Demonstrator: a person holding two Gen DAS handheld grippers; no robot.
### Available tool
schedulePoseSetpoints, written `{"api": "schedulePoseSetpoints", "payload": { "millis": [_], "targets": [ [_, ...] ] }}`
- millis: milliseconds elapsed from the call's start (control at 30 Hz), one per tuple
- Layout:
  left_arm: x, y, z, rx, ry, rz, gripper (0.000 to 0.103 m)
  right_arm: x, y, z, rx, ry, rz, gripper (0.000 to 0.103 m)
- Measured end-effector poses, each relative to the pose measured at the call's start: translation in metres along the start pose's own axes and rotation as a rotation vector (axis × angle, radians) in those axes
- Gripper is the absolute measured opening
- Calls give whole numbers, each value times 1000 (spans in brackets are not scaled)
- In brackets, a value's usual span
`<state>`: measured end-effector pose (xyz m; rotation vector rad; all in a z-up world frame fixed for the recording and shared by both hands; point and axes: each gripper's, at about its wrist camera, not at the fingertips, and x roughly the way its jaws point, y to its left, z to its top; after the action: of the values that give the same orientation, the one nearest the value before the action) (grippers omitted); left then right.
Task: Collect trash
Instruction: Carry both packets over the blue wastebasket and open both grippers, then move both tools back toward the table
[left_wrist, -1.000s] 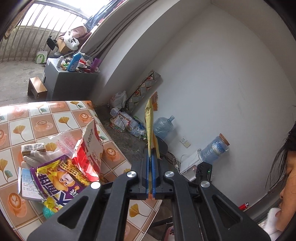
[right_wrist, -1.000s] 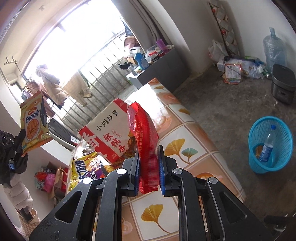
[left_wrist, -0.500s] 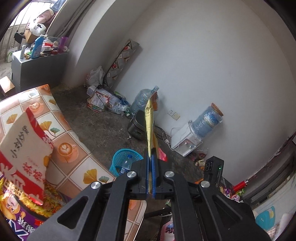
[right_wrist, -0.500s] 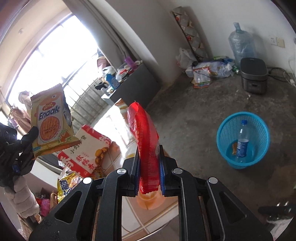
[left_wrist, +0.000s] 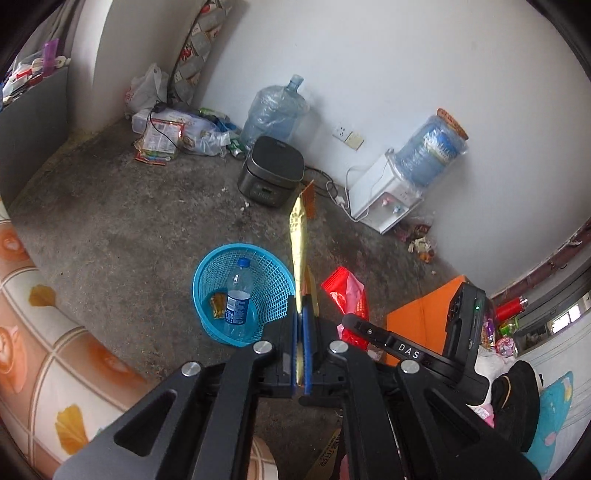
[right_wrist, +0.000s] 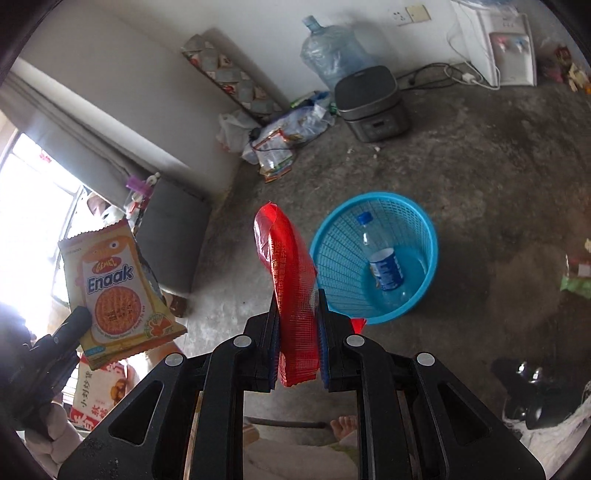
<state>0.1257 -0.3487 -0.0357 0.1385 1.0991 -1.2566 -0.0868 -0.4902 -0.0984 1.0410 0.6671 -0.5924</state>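
Observation:
My left gripper (left_wrist: 303, 354) is shut on a yellow Enaak snack wrapper (left_wrist: 298, 240), seen edge-on; the same wrapper shows flat in the right wrist view (right_wrist: 118, 288). My right gripper (right_wrist: 298, 350) is shut on a red plastic wrapper (right_wrist: 291, 277), which also shows in the left wrist view (left_wrist: 345, 295). A blue mesh trash basket (left_wrist: 207, 284) stands on the concrete floor below both grippers, also seen in the right wrist view (right_wrist: 424, 221). It holds a plastic water bottle (right_wrist: 384, 266) and a small wrapper (left_wrist: 218, 304).
The tiled tabletop (left_wrist: 33, 332) lies at the left with a red-white snack bag (right_wrist: 96, 398) on it. A grey rice cooker (left_wrist: 271, 173), water jugs (left_wrist: 273, 110), a white dispenser (left_wrist: 384, 195) and floor litter (left_wrist: 166, 133) line the wall. An orange stool (left_wrist: 424, 317) stands at the right.
Both grippers have swung away from the table and out over the floor, each keeping its wrapper. The blue basket now lies close below them.

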Motion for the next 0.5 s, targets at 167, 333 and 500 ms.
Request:
{"api": "schedulePoseSetpoints", "payload": {
  "millis": [167, 333, 500],
  "targets": [
    [75, 1, 15, 36, 90, 68, 2, 37, -23, 21, 88, 37, -14, 18],
    [137, 14, 26, 41, 111, 129, 26, 79, -36, 38, 113, 52, -74, 45],
    [158, 31, 31, -19, 99, 154, 36, 98, -45, 32, 124, 97, -144, 53]
  ]
}}
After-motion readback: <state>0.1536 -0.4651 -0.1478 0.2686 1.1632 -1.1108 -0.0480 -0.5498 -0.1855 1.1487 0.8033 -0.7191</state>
